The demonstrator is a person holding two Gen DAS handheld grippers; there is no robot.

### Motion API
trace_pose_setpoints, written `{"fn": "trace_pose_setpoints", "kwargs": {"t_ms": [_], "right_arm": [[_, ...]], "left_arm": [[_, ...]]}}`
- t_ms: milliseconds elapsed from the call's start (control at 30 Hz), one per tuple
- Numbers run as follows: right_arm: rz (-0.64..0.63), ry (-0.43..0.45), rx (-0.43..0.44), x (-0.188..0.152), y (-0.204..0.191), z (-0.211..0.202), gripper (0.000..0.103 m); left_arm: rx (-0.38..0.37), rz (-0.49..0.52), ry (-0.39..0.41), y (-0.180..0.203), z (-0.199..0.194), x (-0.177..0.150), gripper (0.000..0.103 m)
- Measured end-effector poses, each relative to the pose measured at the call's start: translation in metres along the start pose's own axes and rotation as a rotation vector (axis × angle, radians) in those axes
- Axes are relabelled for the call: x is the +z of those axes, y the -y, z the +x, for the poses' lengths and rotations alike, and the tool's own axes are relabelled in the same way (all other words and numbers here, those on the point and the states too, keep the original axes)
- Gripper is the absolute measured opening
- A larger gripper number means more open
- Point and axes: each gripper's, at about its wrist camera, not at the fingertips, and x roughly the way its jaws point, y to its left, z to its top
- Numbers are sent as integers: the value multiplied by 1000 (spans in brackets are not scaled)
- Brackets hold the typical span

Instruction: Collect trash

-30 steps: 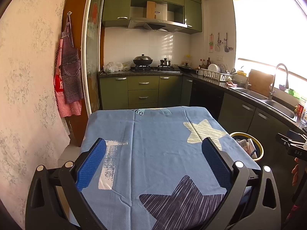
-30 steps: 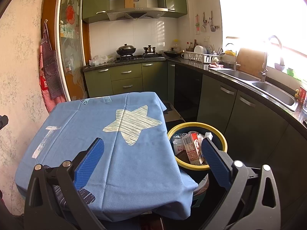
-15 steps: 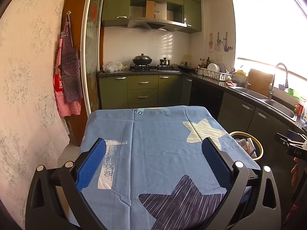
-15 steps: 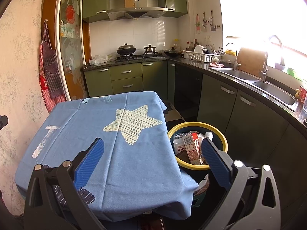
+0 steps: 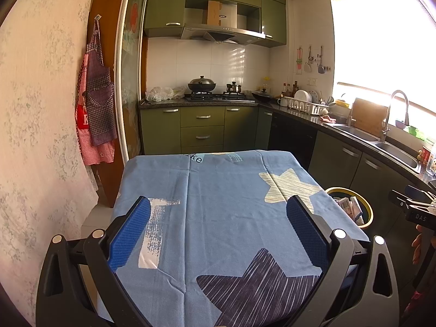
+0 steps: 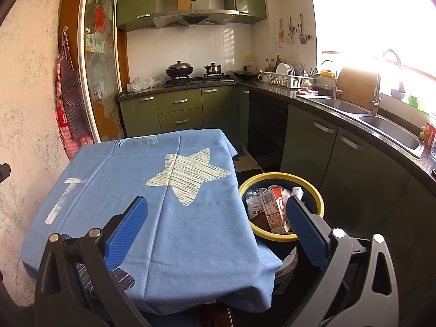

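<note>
Both our grippers, left (image 5: pixel 218 234) and right (image 6: pixel 216 222), fingers spread and empty, above the blue-clothed counter (image 6: pixel 152 218) beside the full trash bin (image 6: pixel 313 190).

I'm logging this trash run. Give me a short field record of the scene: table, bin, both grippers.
table: covered by a blue star-print cloth, nothing lying on it
bin: yellow-rimmed bin beside the table, on the sink side
bin contents: carton, bottle, other packaging
left gripper: open, empty, above the cloth
right gripper: open, empty, near the bin
</note>
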Motion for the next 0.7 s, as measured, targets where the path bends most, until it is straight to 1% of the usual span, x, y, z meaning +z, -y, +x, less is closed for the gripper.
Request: {"fn": "trace_pose_setpoints", "kwargs": {"t_ms": [500, 700], "right_arm": [[-2, -5, 0, -3, -2, 2, 96], [-2, -5, 0, -2, -3, 2, 96]], "left_arm": [[2, 1, -3, 2, 0, -1, 98], [-26, 3, 7, 4, 1, -4, 98]]}}
